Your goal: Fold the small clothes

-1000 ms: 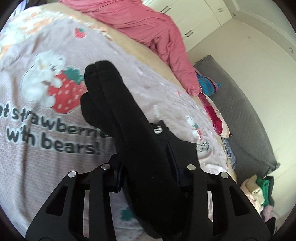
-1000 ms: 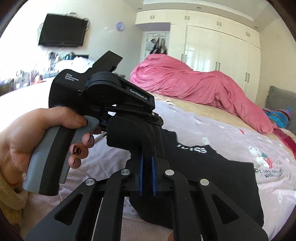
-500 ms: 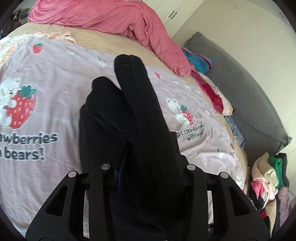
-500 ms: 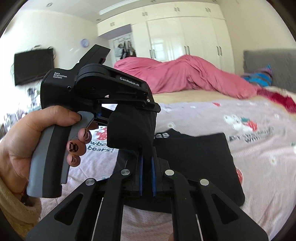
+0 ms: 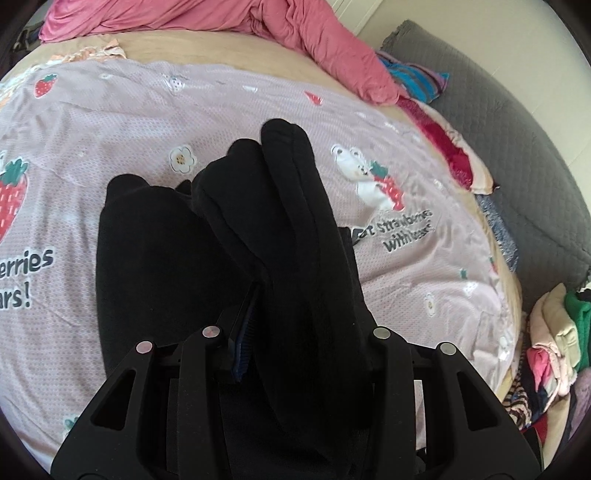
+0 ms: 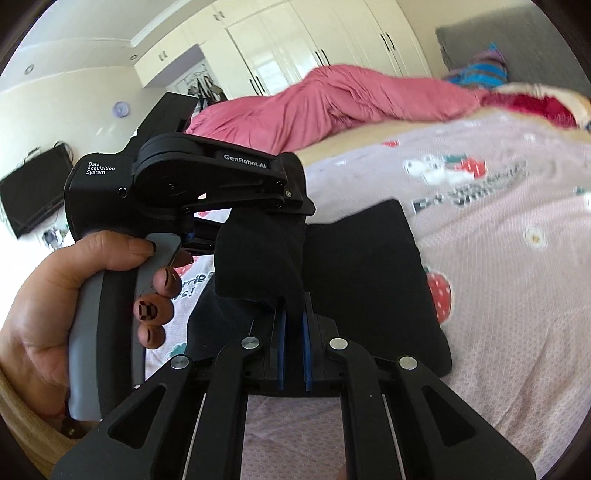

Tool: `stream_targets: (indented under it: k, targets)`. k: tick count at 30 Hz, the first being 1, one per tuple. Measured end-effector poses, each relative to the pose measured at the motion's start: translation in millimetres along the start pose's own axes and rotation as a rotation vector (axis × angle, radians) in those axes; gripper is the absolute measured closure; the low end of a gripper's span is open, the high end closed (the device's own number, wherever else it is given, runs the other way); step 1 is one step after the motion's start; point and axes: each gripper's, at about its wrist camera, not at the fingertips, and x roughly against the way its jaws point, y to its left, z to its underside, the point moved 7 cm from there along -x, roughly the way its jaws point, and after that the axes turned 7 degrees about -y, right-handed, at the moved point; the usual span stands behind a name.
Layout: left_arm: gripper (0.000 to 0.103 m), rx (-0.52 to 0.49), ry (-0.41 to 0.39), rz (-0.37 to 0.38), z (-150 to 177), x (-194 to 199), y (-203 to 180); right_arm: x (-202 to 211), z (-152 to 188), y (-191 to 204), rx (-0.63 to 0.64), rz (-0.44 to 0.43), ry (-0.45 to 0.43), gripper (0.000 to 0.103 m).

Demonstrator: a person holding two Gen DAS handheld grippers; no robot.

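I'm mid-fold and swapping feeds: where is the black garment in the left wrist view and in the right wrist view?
Left wrist: the black garment fills the centre, rising between the left tongs and spreading on the strawberry sheet.
Right wrist: it lies centre on the sheet, one edge pinched in the right tongs, another in the left.
Shared landmark: the pink duvet along the top.

left gripper (image 6: 221, 184): "genrobot.ai", "data acquisition system" | bedsheet (image 5: 406, 232): "strawberries with bears"
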Motion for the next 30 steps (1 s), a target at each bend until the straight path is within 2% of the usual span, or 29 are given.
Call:
stream_targets:
  k: [8, 20, 23, 25, 30]
  targets:
    - [0.072, -0.029, 0.024, -0.047, 5.9, -17.0, -12.7, 2.9, 6.6, -19.3, -0.138, -0.058, 0.085, 0.096]
    - [0.062, -0.082, 0.045, -0.114, 14.2, -30.0, -24.4, 19.2, 26.1, -35.3, -0.132, -0.073, 0.133, 0.092]
    - [0.054, -0.078, 0.046, -0.108, 15.1, -30.3, -25.7, 23.4, 29.1, -39.9, -0.143, -0.078, 0.14, 0.091]
    - [0.045, -0.054, 0.048, -0.073, 15.8, -28.5, -28.5, 24.2, 32.3, -43.6, -0.147, -0.074, 0.153, 0.091]
    - [0.034, -0.029, 0.036, -0.016, 17.2, -23.5, -35.2, 30.9, 37.8, -49.8, -0.173, -0.084, 0.177, 0.09]
